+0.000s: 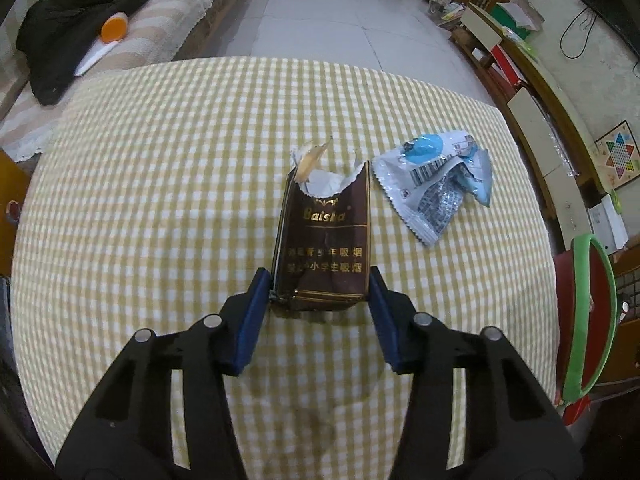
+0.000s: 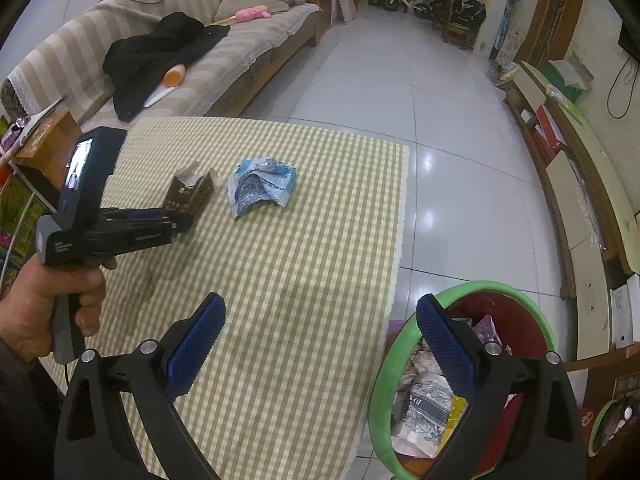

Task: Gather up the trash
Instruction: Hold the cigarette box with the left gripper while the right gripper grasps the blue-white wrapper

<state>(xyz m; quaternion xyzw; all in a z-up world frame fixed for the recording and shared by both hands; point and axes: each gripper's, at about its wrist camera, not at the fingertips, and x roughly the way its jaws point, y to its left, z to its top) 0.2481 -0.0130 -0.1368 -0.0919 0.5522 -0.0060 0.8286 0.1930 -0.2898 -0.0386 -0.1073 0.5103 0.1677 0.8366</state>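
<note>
A brown cigarette pack [image 1: 322, 240] with a torn-open top stands tilted on the yellow checked tablecloth [image 1: 160, 168]. My left gripper [image 1: 320, 282] is shut on its lower end, one blue pad pressing each side. The right wrist view shows that left gripper [image 2: 176, 220], held by a hand [image 2: 52, 300], with the pack [image 2: 188, 194] at its tips. A crumpled white and blue wrapper [image 1: 436, 184] lies just right of the pack, also seen as the wrapper [image 2: 260, 188]. My right gripper [image 2: 320, 304] is open and empty, over the table's near right edge.
A red bin with a green rim [image 2: 500, 284], holding several pieces of trash, stands on the floor by the table's right edge; the bin [image 1: 592, 320] also shows in the left view. A sofa [image 2: 248, 44] with a black garment [image 2: 160, 52] lies beyond. A low cabinet [image 2: 576, 184] lines the right wall.
</note>
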